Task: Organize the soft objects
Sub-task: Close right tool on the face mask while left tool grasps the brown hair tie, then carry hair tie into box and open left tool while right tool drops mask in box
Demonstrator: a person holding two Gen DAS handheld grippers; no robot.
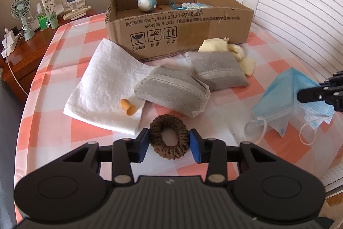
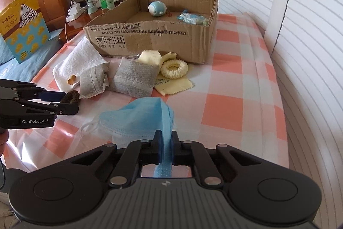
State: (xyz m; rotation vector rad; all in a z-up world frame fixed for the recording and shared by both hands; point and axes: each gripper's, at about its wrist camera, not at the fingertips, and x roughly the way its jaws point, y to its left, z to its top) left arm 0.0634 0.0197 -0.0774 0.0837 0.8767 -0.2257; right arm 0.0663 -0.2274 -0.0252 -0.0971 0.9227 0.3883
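- We are bracketing the scrunchie between our left gripper's spread fingers.
- Our right gripper is pinching the mask.

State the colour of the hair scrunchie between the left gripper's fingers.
Dark brown hair scrunchie, clearest in the left wrist view.

I see the brown scrunchie flat on the checked cloth between my left tool's pads; the blue mask, folded, is pinched in my right tool.
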